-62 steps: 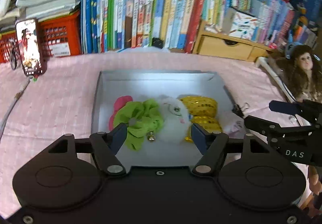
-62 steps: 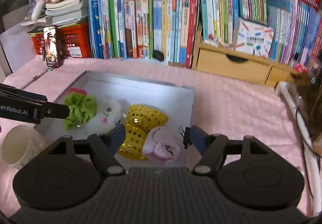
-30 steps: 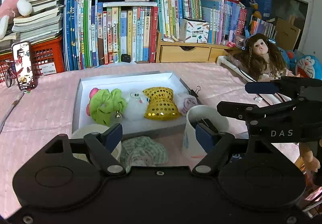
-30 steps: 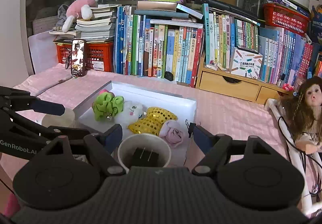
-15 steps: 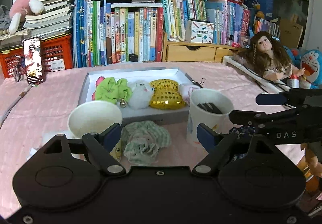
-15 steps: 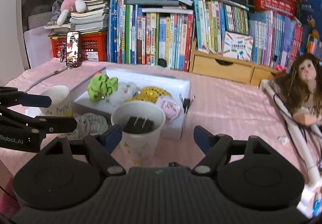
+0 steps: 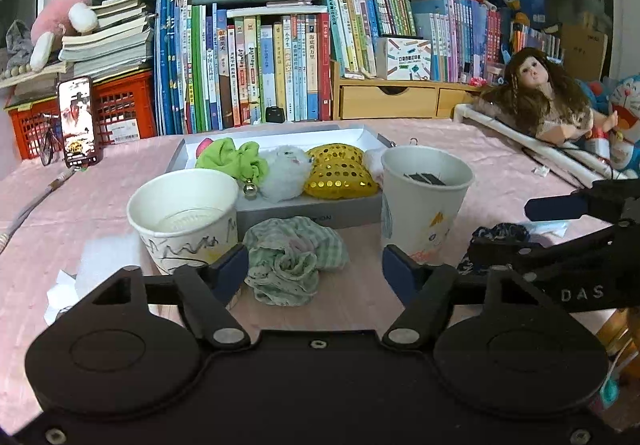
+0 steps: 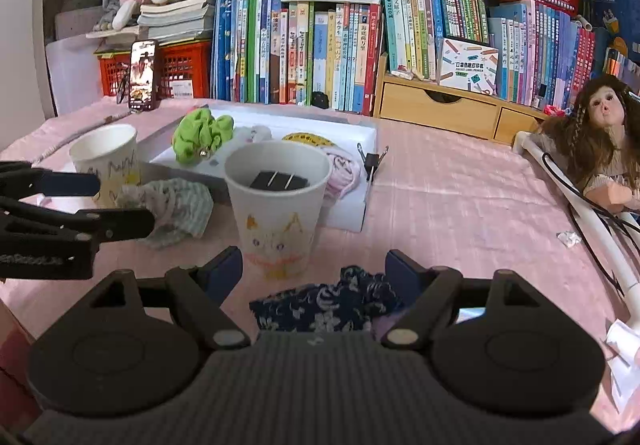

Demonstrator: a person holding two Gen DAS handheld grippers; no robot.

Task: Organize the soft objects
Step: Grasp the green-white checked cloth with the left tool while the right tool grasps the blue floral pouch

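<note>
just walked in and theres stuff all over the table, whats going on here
A person is sorting soft things with a handheld gripper in each hand. The left gripper is lined up on a green checked cloth lying in front of the white tray, its jaws closing but not yet pressing the cloth. The right gripper is open over a dark floral scrunchie. A green scrunchie, a white plush and a gold sequin bow already lie in the tray.
</note>
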